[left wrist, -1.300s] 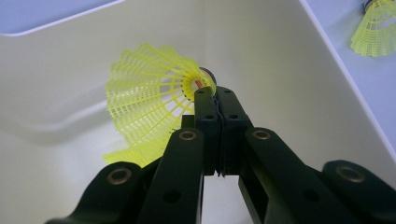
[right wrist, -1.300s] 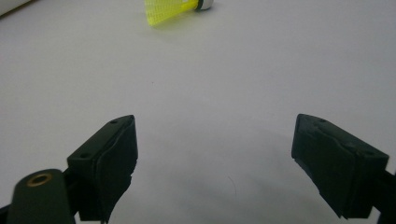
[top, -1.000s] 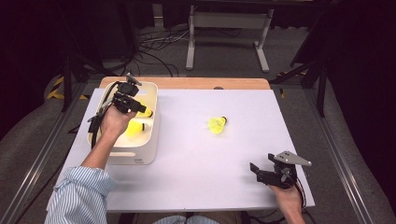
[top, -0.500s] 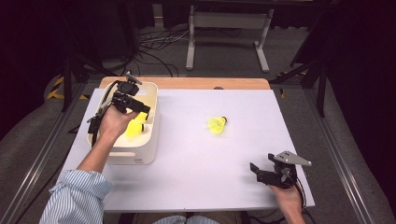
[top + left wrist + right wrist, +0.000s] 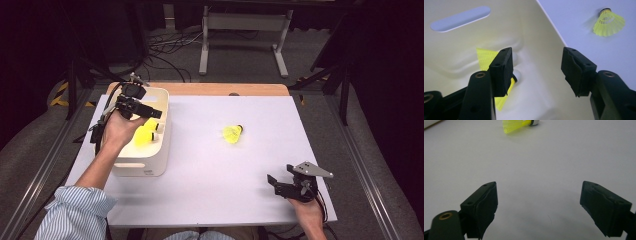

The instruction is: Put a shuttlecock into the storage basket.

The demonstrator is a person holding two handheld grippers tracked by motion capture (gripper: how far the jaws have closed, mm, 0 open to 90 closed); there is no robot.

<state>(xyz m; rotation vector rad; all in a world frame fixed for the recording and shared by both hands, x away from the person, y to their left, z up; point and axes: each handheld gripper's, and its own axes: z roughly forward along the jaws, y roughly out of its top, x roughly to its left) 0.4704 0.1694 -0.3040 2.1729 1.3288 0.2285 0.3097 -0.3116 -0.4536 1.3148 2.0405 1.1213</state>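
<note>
A white bin (image 5: pixel 142 165) stands at the table's left, and two yellow shuttlecocks (image 5: pixel 145 135) lie inside it. My left gripper (image 5: pixel 156 114) hovers over the bin; its jaws have just been opening and hold nothing. In the left gripper view the gripper (image 5: pixel 536 53) is open above the binned shuttlecocks (image 5: pixel 483 57), beside the bin wall (image 5: pixel 536 30). A third yellow shuttlecock (image 5: pixel 232 134) lies on its side on the white table, also seen far off (image 5: pixel 609 22) and ahead (image 5: pixel 517 125). My right gripper (image 5: pixel 277 179) rests open near the front right edge, its jaws (image 5: pixel 539 192) wide apart over bare table.
The white tabletop (image 5: pixel 210 170) has a wooden strip (image 5: pixel 225 89) along its far edge. Beyond it are cables and a metal stand (image 5: pixel 240 35) on the dark floor. A rail (image 5: pixel 40 165) runs along the table's left side.
The left gripper's jaws have opened and the hand has risen a little above the bin. The shuttlecock that was at its jaws now lies lower in the bin. The right gripper has not moved.
</note>
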